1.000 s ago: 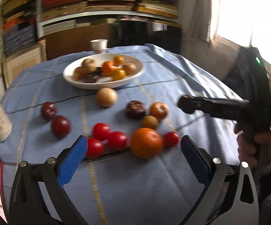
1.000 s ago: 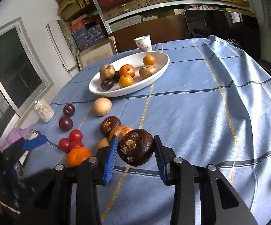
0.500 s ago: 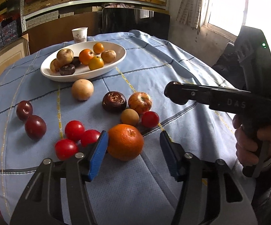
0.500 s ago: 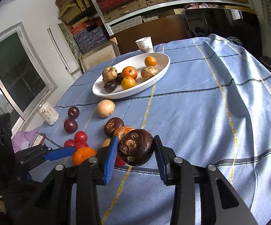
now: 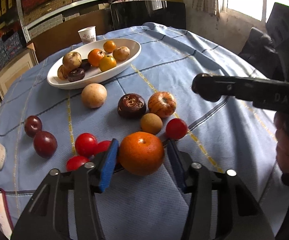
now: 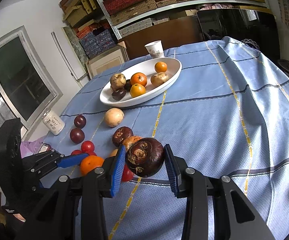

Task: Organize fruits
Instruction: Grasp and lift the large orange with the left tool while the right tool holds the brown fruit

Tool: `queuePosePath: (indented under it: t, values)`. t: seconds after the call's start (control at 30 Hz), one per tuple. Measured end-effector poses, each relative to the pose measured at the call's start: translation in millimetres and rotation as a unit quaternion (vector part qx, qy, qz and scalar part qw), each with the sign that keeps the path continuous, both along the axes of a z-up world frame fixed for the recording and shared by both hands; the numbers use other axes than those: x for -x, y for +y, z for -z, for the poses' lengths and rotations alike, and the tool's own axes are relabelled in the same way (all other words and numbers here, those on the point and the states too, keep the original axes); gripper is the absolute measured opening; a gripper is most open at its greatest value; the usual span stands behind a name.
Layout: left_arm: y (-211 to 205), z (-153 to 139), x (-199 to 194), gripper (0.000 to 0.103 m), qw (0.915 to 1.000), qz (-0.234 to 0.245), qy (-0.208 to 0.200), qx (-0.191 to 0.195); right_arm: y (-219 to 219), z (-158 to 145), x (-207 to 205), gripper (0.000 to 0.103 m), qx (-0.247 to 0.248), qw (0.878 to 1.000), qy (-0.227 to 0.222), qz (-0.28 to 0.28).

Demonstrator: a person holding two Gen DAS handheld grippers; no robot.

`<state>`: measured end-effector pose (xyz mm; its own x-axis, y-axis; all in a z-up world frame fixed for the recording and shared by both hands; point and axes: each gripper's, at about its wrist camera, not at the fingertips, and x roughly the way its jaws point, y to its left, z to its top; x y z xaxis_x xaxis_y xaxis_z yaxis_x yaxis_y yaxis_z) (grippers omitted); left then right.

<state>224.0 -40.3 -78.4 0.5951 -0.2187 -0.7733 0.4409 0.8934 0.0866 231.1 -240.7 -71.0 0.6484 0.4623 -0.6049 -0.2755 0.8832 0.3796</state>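
Left wrist view shows the task partly complete: the white oval ceramic dish at the far side of the blue checked tablecloth already holds several oranges, tan fruits and dark fruits, while a larger group remains loose on the cloth, including the pale round fruit, the striped orange-red apple, two dark red plums at the left and small red tomatoes. The left gripper has its blue pads on either side of the large round orange; the left pad appears to touch it, but contact on the right side cannot be confirmed, nor whether the orange has left the cloth. In the right wrist view, the right gripper is clamped on the dark brown wrinkled fruit, held above the cloth, nearer than the dish. Judged from this, both fruits still need transfer to the dish.
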Motion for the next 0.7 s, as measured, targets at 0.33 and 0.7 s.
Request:
queuePosePath:
  t: [0.33,0.7]
  values:
    - [12,-9,-4,0.046,0.9985,-0.008,0.008,0.053,-2,0,0,0.039,0.003,1.000,-0.005,0.006]
    - [47,-59,-13,0.046,0.9947,-0.024,-0.021,0.098,4,-24,-6,0.039,0.017,0.999,-0.016,-0.022]
